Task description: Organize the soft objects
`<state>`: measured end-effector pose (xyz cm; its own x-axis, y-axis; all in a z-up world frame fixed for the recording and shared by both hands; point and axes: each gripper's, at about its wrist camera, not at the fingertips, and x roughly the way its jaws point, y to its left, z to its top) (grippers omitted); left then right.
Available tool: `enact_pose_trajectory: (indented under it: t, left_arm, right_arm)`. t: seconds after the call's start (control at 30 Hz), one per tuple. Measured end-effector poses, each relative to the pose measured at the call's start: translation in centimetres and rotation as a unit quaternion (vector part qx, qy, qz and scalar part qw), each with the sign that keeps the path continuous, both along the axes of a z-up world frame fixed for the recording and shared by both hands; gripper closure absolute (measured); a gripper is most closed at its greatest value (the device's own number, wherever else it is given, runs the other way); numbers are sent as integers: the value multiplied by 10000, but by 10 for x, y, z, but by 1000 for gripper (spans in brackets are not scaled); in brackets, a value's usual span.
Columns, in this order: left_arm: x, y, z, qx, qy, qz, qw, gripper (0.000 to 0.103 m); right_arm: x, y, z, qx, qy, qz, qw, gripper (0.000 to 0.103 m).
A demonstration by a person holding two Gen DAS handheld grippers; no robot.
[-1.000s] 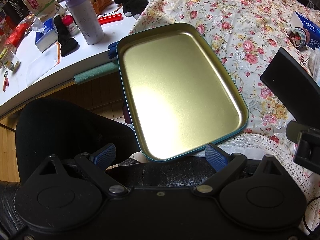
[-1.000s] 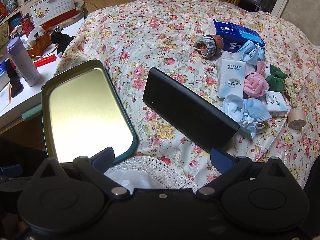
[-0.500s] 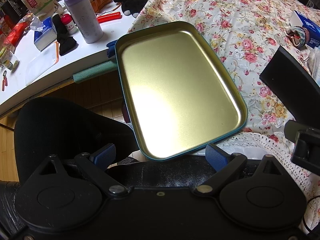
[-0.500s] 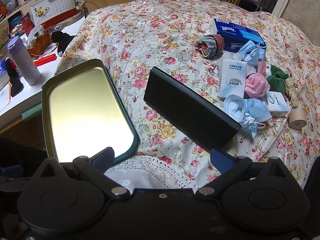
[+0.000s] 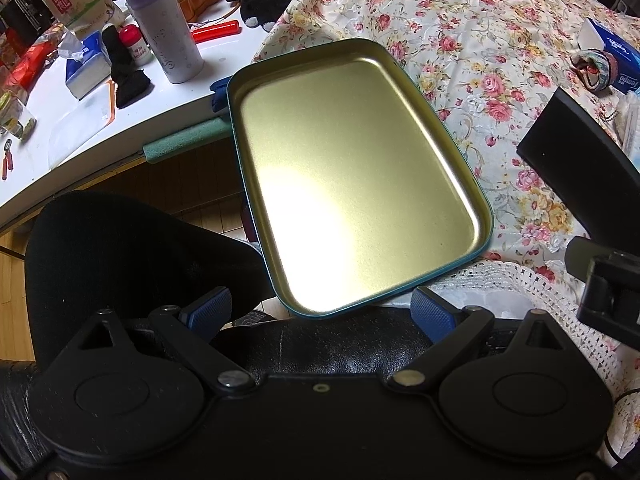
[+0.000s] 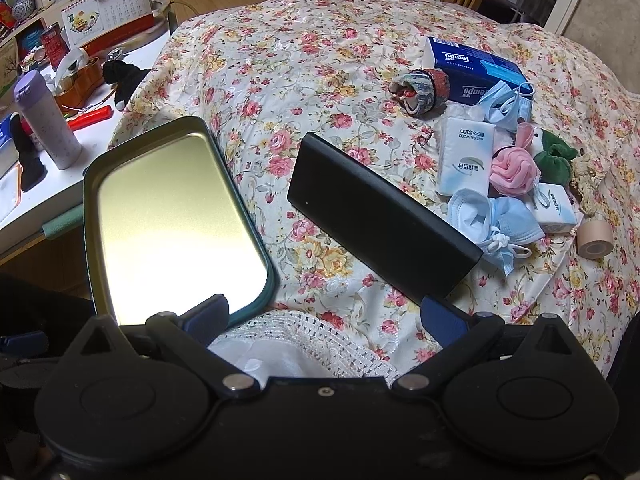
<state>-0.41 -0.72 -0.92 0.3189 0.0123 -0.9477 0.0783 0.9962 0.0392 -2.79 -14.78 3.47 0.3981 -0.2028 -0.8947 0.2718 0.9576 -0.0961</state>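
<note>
An empty gold metal tray [image 5: 280, 92] with a teal rim lies at the near left edge of the floral-covered table; it also shows in the right wrist view [image 6: 90, 184]. Soft objects lie in a heap at the right: blue face masks [image 6: 494, 222], a pink fabric ball [image 6: 512, 170], a green plush [image 6: 554, 158], a rolled sock [image 6: 420, 88] and tissue packs [image 6: 464, 160]. My left gripper [image 5: 320, 314] is open and empty just short of the tray. My right gripper [image 6: 326, 316] is open and empty near the table's front edge.
A long black box [image 6: 380, 216] lies slanted between tray and heap. A blue Tempo tissue box [image 6: 472, 64] and a tape roll [image 6: 596, 238] lie at the right. A cluttered white desk [image 5: 88, 128] with a purple bottle [image 5: 164, 28] stands left. A black chair [image 5: 120, 240] is below.
Almost nothing differs; both views have shifted very slightly, and both grippers stay open and empty.
</note>
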Motion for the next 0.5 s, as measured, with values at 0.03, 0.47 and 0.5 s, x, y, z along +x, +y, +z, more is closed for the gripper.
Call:
enact_pose_trajectory:
  t: [0.03,0.47,0.5]
  left_arm:
    - [0,0,0,5,-4,-1,10000,9]
    - [-5,-4,0,20,1,-65,10000,11]
    - [-6,-5,0,7,15,-79,10000,11]
  right_arm:
    - [0,0,0,5,6,-1,10000,1]
    - [1,-5,-1,58,69,-35,10000,1]
    - [1,-6,-1,63,68,-48,9999,1]
